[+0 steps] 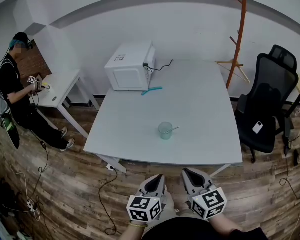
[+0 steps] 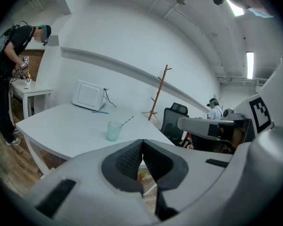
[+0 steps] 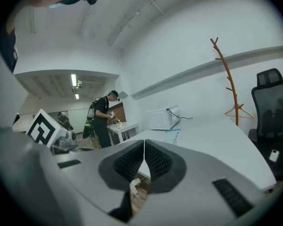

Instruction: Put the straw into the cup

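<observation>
A pale green translucent cup (image 1: 165, 130) stands on the white table (image 1: 200, 104), towards its near edge. A thin straw (image 1: 174, 129) stands in it and leans out over the rim to the right. In the left gripper view the cup (image 2: 114, 130) and the straw (image 2: 127, 121) sit beyond the jaws. Both grippers hang low in front of the table, short of its near edge and apart from the cup. My left gripper (image 1: 159, 177) (image 2: 142, 141) is shut with nothing in it. My right gripper (image 1: 187, 171) (image 3: 144, 142) is also shut and empty.
A white microwave (image 1: 130, 65) with a black cable stands at the table's far left, a teal object (image 1: 152, 90) lying in front of it. A black office chair (image 1: 270, 99) and a wooden coat stand (image 1: 238, 34) are at the right. A person (image 1: 15, 84) works at a small side table (image 1: 60, 86) on the left.
</observation>
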`<state>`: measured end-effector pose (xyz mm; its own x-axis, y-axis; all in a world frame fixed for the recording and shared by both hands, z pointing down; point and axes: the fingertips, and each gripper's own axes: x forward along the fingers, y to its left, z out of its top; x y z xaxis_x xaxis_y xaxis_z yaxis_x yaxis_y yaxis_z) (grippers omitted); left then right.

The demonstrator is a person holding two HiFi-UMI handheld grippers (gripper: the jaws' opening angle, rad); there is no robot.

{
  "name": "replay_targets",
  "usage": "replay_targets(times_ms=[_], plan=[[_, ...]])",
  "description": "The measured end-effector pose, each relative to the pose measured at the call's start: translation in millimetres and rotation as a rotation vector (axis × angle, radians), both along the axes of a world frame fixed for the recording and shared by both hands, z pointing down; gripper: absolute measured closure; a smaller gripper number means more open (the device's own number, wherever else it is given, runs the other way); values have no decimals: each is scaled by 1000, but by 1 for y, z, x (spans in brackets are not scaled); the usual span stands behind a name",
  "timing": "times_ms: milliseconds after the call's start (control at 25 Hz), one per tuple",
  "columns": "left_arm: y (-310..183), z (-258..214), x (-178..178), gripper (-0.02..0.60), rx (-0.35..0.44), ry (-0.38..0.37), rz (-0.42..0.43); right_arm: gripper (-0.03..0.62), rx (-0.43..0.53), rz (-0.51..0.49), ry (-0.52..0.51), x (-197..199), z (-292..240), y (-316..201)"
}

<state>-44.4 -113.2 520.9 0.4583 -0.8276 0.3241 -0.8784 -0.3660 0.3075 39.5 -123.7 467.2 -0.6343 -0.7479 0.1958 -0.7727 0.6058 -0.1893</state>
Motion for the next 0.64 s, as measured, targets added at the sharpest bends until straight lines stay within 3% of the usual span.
replay_targets(times_ms=[640], plan=[[19, 0, 2, 563, 2, -20, -1, 563, 2, -38, -10, -7, 1, 18]])
